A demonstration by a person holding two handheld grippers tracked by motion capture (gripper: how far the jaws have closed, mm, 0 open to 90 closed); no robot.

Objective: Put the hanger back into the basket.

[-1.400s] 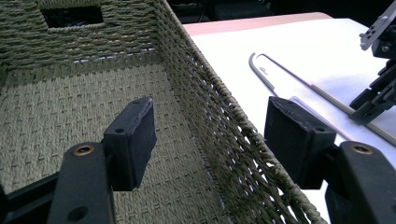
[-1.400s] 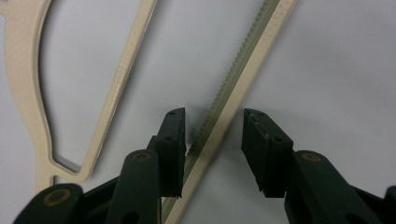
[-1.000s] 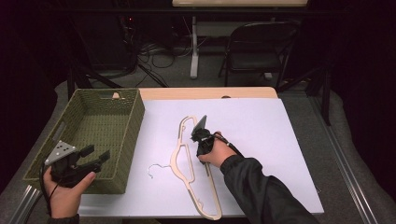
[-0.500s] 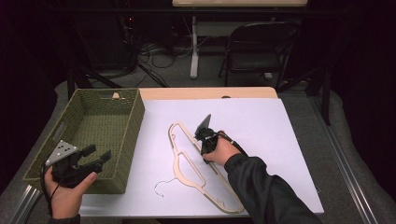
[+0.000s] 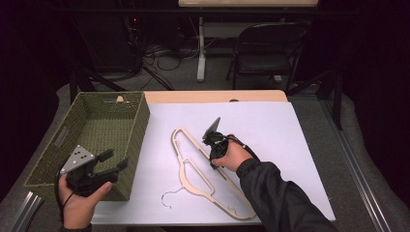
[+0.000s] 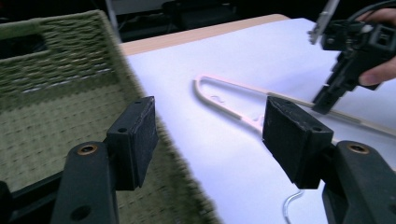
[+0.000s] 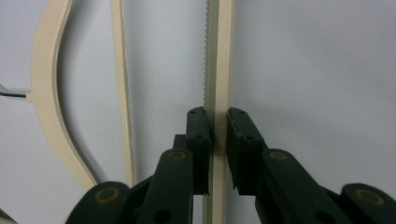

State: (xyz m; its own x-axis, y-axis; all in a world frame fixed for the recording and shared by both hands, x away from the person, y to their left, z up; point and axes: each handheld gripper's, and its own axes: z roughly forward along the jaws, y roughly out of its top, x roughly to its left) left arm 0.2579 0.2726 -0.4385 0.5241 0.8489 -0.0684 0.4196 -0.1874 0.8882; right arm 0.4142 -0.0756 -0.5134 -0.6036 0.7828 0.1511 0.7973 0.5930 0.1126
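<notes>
The hanger [image 5: 200,174] lies flat on the white sheet [image 5: 270,130] covering the table, running diagonally from near the sheet's middle toward its front edge, with its wire hook [image 5: 170,197] pointing to the front left. I have the right gripper [image 5: 213,145] clamped on the hanger's straight bottom bar; in the right gripper view the two pads [image 7: 198,135] press on either side of the notched bar [image 7: 217,70], having just been closing onto it. I hold the left gripper [image 5: 110,162] over the front right corner of the green woven basket [image 5: 96,121], well apart from the hanger. Its jaws stand apart with nothing between them. The basket sits on the left part of the table, just beside the sheet
</notes>
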